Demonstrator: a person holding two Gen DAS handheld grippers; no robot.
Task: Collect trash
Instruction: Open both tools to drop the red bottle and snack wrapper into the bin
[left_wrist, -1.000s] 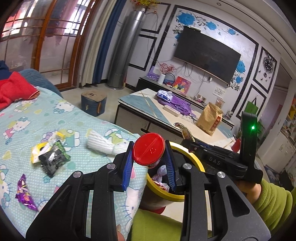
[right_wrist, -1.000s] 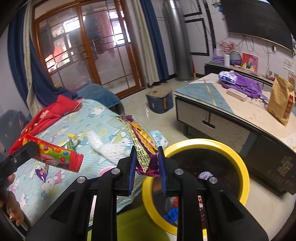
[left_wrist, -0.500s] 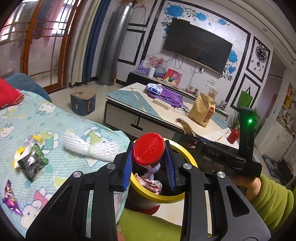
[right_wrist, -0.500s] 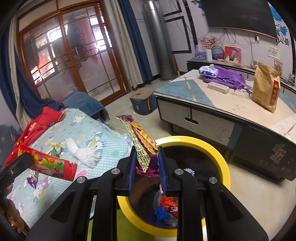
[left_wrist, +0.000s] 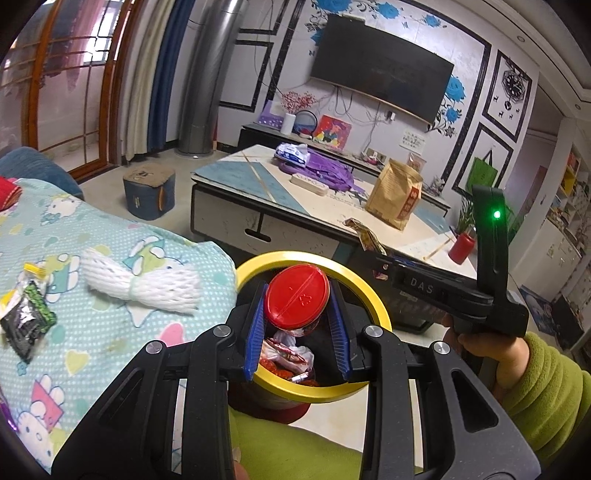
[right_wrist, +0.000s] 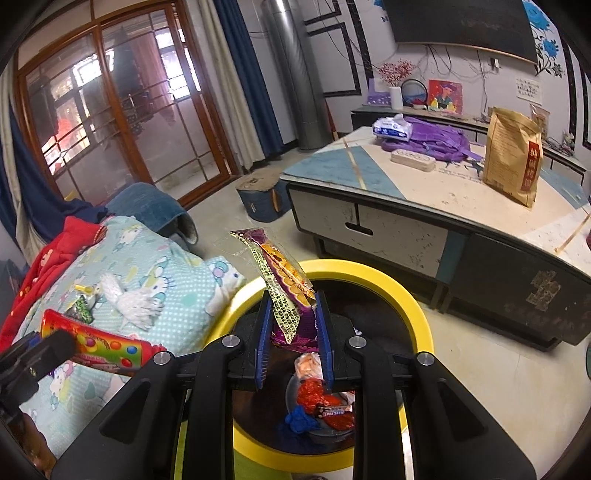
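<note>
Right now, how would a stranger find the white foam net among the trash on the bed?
Look at the Hello Kitty blanket beside the yellow-rimmed bin. Near the blanket's bin-side edge lies the white foam net, a soft mesh bundle cinched in the middle; its neighbours are small printed wrappers.

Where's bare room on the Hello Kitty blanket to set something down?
Free: the printed blanket between the white foam net and the left gripper. Crowded: left edge, around the black-green wrapper and yellow wrapper.
</note>
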